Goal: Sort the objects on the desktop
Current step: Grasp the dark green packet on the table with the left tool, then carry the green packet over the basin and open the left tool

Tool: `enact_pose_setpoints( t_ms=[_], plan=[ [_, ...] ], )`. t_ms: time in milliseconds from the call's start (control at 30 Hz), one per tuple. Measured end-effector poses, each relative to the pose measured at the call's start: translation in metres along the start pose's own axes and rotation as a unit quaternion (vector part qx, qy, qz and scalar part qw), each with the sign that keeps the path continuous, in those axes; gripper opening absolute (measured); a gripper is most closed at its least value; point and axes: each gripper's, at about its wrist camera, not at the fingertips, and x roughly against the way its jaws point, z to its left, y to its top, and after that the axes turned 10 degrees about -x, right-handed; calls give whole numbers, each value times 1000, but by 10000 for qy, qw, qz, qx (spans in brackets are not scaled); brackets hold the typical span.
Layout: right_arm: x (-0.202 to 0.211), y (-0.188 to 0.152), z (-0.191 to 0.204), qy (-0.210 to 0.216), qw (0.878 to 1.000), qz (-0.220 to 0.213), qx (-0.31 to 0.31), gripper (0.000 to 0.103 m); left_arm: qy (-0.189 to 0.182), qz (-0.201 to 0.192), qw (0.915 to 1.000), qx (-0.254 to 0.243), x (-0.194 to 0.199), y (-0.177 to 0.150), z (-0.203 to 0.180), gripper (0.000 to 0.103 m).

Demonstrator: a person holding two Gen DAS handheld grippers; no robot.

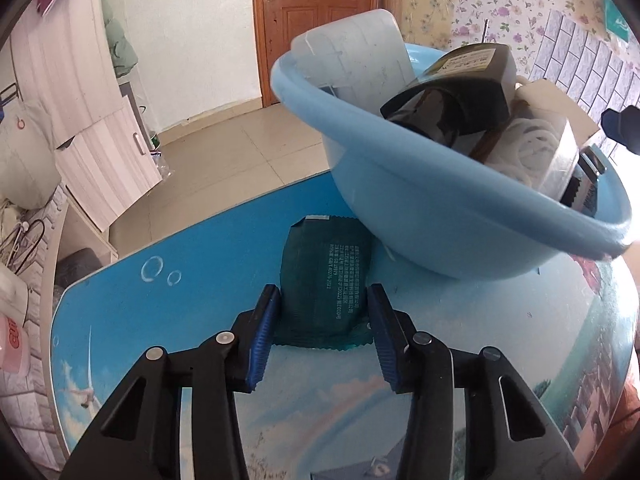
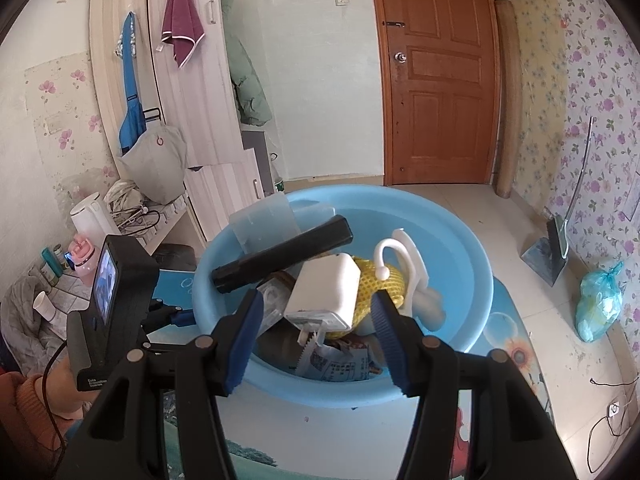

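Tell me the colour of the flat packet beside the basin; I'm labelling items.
Dark green packet with pale print, clearest in the left wrist view.

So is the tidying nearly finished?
Nearly, it seems. The blue basin already holds a heap: a black bar, a white box and a yellow mesh thing. One dark green packet lies on the table beside the basin, and the left tool straddles it, jaws either side, not yet squeezing. The right tool hangs open above the basin, empty.

Your round light-blue plastic basin, heaped full, blocks the tabletop's far edge; its near-left corner is open.
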Motion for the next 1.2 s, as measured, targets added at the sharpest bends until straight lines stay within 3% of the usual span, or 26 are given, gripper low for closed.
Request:
enact_pose_setpoints(
  t_ms=[300,533,733,1200],
  plan=[
    [-5,-10,4,-67,9997,227,-45,55,4,-527,9966,627,58,-21,20,43],
    [-12,-21,4,-54,9995,307,-105,56,149,-1019,9919,745,102,-12,33,43],
    [-13,-23,2,43,9995,295,-107,56,-18,-1401,9885,570,122,11,27,44],
    [-14,-26,0,236,9997,106,-11,56,-385,-1420,9889,-196,103,63,-39,45]
  ],
)
